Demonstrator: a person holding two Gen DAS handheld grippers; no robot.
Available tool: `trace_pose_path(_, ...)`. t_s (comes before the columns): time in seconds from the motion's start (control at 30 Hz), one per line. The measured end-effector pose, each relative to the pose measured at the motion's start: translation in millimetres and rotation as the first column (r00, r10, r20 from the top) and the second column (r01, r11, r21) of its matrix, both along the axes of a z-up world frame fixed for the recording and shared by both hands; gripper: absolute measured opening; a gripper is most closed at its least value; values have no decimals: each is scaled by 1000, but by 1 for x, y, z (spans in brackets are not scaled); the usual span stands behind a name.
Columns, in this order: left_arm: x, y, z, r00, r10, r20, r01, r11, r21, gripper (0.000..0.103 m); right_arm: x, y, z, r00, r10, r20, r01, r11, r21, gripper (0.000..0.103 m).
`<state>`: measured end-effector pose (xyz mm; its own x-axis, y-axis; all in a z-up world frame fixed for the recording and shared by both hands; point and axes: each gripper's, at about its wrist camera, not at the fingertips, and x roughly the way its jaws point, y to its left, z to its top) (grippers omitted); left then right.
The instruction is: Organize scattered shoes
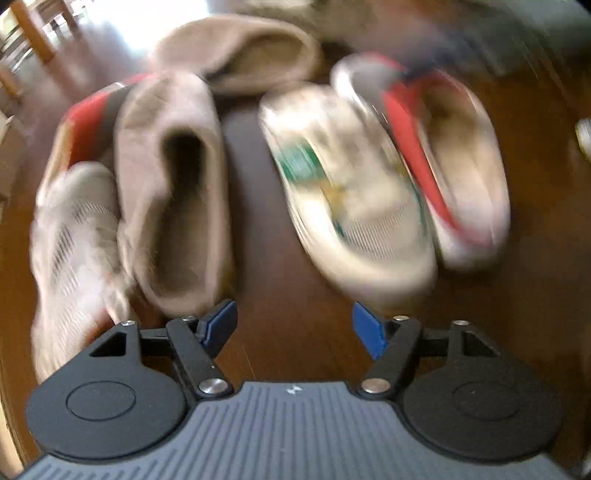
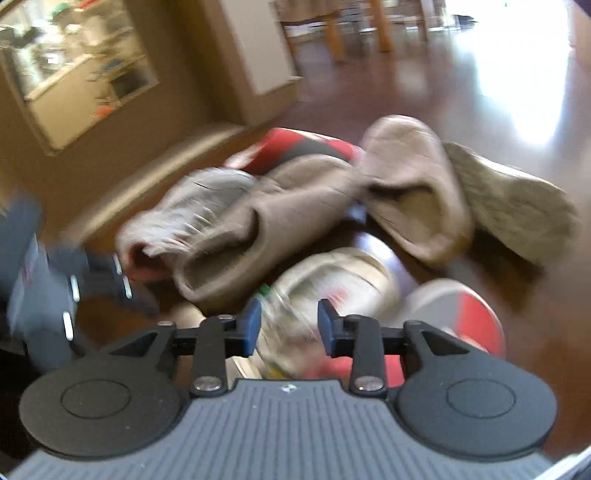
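Several shoes lie in a blurred heap on the brown floor. A grey mesh sneaker [image 1: 74,251] and a beige slipper [image 1: 177,192] lie left, over a red and black shoe [image 1: 92,114]. A second beige slipper [image 1: 243,51] lies behind them. To the right are a white sneaker with green trim [image 1: 347,192] and a red and white shoe [image 1: 450,162]. My left gripper [image 1: 295,326] is open and empty, just short of the gap between both groups. My right gripper [image 2: 290,328] hovers half open over the white sneaker [image 2: 332,280], with the red and white shoe [image 2: 465,321] at its right.
A grey knitted shoe [image 2: 517,206] lies sole-up at the heap's far right. A curved beige ledge [image 2: 155,173] and a cabinet wall stand behind the shoes. Wooden chair legs [image 2: 380,26] stand farther back on the glossy floor. My left gripper [image 2: 55,288] shows blurred at the left.
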<state>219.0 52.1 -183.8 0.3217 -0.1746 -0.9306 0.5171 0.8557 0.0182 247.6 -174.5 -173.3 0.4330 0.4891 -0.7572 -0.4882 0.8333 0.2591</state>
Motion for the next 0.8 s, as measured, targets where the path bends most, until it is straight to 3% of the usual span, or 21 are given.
trace_pose_path(0.1,39,-10,14,998,40,-45,-42,997,-59,67,-30,-5,-6,999,-35,-35,33,999,-43,32)
trace_pose_path(0.2,71,-18,18,990,79,-119,-91,991,-96,66,-60,11,-16,998,0,-64,-4,998,-64,43)
trace_pose_path(0.3,104,-25,11,976,138,-166,-153,985,-83,65,-82,31,-28,995,30,-91,-37,997,-72,44)
trace_pose_path(0.43,141,-35,-16,932,234,-277,-256,966,-45,62,-93,45,-36,992,68,-109,-74,996,-53,51)
trace_pose_path(0.47,149,-37,-24,915,258,-309,-281,959,-31,53,-94,46,-38,991,63,-115,-70,996,-55,52)
trace_pose_path(0.5,153,-38,-31,903,270,-334,-293,956,-22,35,-94,46,-41,991,51,-126,-58,997,-55,54)
trace_pose_path(0.53,156,-38,-38,891,278,-358,-303,953,-13,28,-94,45,-44,990,39,-136,-47,997,-56,57)
trace_pose_path(0.6,153,-35,-44,877,301,-376,-334,942,-24,22,-94,45,-49,987,14,-158,-24,998,-57,59)
trace_pose_path(0.7,144,-33,-41,893,293,-342,-323,946,-30,12,-94,44,-58,982,-22,-190,11,998,-60,65)
trace_pose_path(0.8,133,-30,-34,896,300,-329,-330,943,-39,9,-94,43,-66,973,-58,-222,45,997,-64,66)
